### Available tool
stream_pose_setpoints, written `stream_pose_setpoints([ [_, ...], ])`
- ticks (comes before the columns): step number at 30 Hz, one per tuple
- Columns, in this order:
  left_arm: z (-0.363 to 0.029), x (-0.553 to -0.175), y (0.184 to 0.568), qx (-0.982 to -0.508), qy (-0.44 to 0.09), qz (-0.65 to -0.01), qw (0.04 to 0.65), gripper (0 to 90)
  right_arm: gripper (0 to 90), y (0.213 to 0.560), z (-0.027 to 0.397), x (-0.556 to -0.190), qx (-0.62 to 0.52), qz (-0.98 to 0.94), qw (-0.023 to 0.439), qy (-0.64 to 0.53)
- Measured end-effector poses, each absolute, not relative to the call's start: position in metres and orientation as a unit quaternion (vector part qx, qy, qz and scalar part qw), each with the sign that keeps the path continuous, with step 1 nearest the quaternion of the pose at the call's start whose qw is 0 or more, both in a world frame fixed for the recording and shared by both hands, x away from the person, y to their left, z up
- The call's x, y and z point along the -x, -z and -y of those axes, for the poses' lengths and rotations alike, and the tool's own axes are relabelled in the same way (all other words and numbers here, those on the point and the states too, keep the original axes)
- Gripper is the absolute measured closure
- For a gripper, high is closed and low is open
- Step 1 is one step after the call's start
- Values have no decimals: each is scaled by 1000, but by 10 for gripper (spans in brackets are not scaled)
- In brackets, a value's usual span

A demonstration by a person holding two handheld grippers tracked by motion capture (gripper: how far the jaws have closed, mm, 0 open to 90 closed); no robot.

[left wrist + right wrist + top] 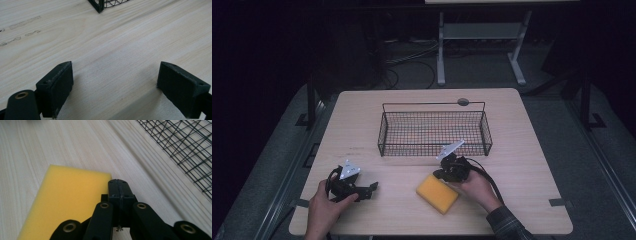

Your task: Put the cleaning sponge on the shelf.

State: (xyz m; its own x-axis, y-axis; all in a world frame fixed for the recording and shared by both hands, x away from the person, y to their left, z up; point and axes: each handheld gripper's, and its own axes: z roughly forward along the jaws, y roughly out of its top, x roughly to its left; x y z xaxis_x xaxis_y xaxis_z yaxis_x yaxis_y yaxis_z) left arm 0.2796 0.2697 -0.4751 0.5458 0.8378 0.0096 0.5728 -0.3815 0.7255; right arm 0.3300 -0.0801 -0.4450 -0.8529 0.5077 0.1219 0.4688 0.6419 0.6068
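A yellow sponge (437,193) is seen lying flat on the pale wooden table (522,165), toward the near edge and right of centre. The right gripper (441,174) is held just over the sponge's far right corner; in the right gripper view its jaws are pressed together with nothing between them, the tip (118,185) poised at the sponge's edge (67,200). Whether the tip touches the foam cannot be told.

The left gripper (373,189) is rested on the table well to the left, apart from the sponge. Its jaws are spread wide in the left gripper view (113,92), with bare wood between the pads.

A black wire basket (434,131) is placed behind the sponge, near the table's middle; nothing can be made out inside it. Its mesh wall (185,150) is seen close to the right of the right gripper, and one corner (100,5) is caught at the top of the left gripper view. The path between sponge and basket is not blocked by anything.

A small round grey cap (463,102) is set in the tabletop behind the basket. Faint smudged marks (23,23) are noted on the wood; they cannot be read. No brand or label is legible.
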Motion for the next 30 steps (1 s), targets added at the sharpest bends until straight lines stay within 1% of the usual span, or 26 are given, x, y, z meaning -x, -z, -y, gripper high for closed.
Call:
stream_pose_setpoints([
  [4, -270, -280, 475, -809, -192, -436, 345, 126, 889, 442, 86, -330, -277, -902, 34, -329],
  [8, -270, -280, 475, -809, -192, -436, 345, 127, 845, 438, 93, -330, -287, -900, 37, -327],
  [11, -270, -280, 475, -809, -192, -436, 345, 127, 794, 436, 100, -329, -294, -899, 41, -322],
  [14, -270, -280, 475, -809, -192, -436, 345, 127, 714, 433, 104, -327, -300, -899, 50, -314],
  [16, -270, -280, 475, -809, -192, -436, 345, 127, 640, 431, 107, -325, -306, -899, 51, -308],
  [18, -270, -280, 475, -809, -192, -436, 345, 127, 565, 430, 111, -324, -314, -900, 45, -299],
  [20, -270, -280, 475, -809, -192, -436, 345, 127, 518, 429, 113, -323, -318, -900, 45, -294],
  [22, -270, -280, 475, -809, -192, -436, 345, 126, 445, 429, 115, -321, -320, -901, 42, -291],
  [30, -270, -280, 475, -808, -192, -437, 346, 126, 316, 423, 121, -313, -322, -903, 38, -282],
])
